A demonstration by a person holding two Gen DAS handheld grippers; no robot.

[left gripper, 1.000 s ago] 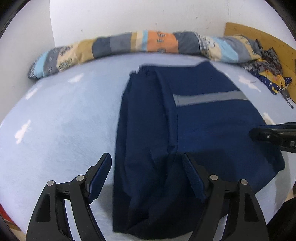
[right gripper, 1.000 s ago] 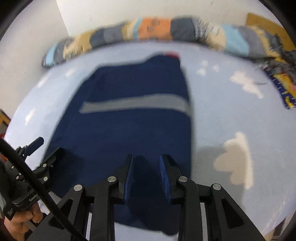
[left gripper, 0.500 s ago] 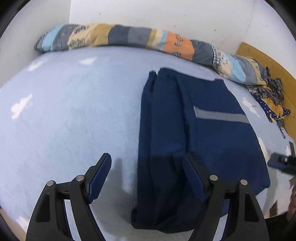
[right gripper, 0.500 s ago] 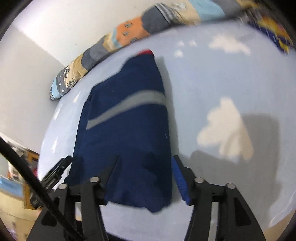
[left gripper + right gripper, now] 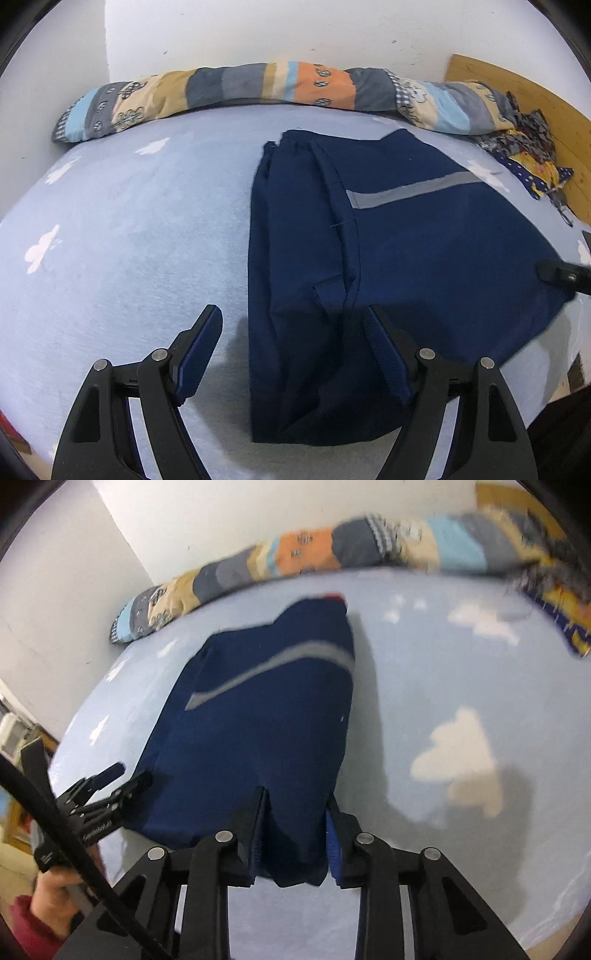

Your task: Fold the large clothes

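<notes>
A navy garment (image 5: 388,251) with a grey stripe lies folded lengthwise on the light blue bed; it also shows in the right wrist view (image 5: 258,720). My left gripper (image 5: 291,343) is open, its fingers straddling the garment's near left edge just above it. My right gripper (image 5: 295,834) is open, with the garment's near right corner between its fingers. The right gripper's tip (image 5: 561,273) shows at the right edge of the left wrist view. The left gripper (image 5: 107,797) and a hand show at the left of the right wrist view.
A long patchwork bolster (image 5: 277,88) lies along the white wall at the back. A crumpled patterned cloth (image 5: 532,158) sits at the back right by a wooden headboard (image 5: 517,92). The bedsheet (image 5: 129,229) has white cloud prints.
My left gripper swung back toward the garment's near left edge. My right gripper moved in over the near right corner, and its fingers now straddle the cloth.
</notes>
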